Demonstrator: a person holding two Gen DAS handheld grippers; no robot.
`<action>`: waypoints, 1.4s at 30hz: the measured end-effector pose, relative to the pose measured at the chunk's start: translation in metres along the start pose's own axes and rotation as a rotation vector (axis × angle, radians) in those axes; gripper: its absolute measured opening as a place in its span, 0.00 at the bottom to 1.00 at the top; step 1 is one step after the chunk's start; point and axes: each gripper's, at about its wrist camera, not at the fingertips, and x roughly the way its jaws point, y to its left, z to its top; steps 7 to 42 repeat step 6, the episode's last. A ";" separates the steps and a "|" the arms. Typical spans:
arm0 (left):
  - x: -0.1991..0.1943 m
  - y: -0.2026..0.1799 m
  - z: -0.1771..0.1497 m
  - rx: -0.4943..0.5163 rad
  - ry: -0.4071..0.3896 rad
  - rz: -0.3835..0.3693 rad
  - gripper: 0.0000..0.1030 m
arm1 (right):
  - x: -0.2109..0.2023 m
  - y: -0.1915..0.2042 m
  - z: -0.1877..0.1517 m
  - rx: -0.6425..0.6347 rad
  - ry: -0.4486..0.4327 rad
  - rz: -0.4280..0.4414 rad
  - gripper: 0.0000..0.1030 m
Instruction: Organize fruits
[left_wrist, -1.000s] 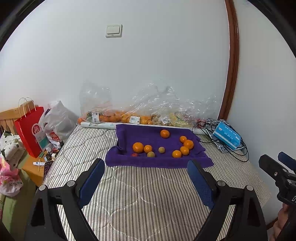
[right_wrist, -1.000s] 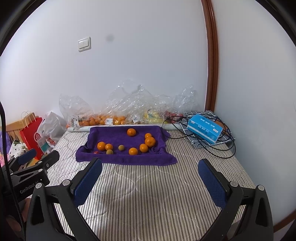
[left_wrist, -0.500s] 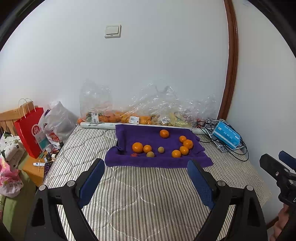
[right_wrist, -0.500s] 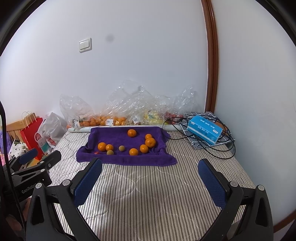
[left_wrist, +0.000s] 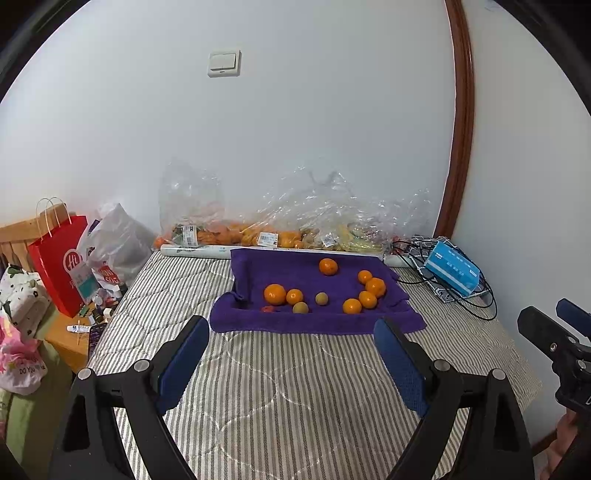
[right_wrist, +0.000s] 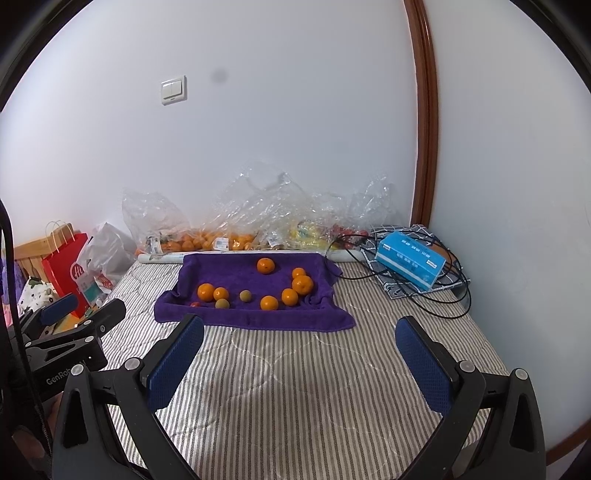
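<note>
A purple towel (left_wrist: 314, 321) (right_wrist: 236, 275) lies on the striped mattress near the wall. On it rest several oranges, among them a lone one (left_wrist: 328, 266) (right_wrist: 265, 265) at the back, and two small greenish fruits (left_wrist: 321, 298) (right_wrist: 245, 295). A tiny red fruit (left_wrist: 267, 308) sits at the towel's front left. My left gripper (left_wrist: 291, 343) hovers open over the mattress, short of the towel, with nothing between its blue pads. My right gripper (right_wrist: 299, 341) is likewise open and holds nothing. Each gripper appears at the edge of the other's view.
Clear plastic bags of oranges and other fruit (left_wrist: 258, 236) (right_wrist: 221, 240) line the wall behind the towel. A blue box (left_wrist: 451, 267) (right_wrist: 410, 260) on black cables sits at the right. A red paper bag (left_wrist: 59, 258) and clutter stand left of the bed. The striped mattress (left_wrist: 295, 387) spreads in front.
</note>
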 end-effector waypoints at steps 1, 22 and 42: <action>0.000 0.000 0.000 -0.001 0.000 0.001 0.88 | 0.000 0.000 0.000 0.000 0.001 0.000 0.99; -0.001 0.000 0.001 0.007 -0.011 0.005 0.88 | 0.000 0.000 0.000 0.001 0.001 0.002 0.99; -0.001 0.000 0.001 0.007 -0.011 0.005 0.88 | 0.000 0.000 0.000 0.001 0.001 0.002 0.99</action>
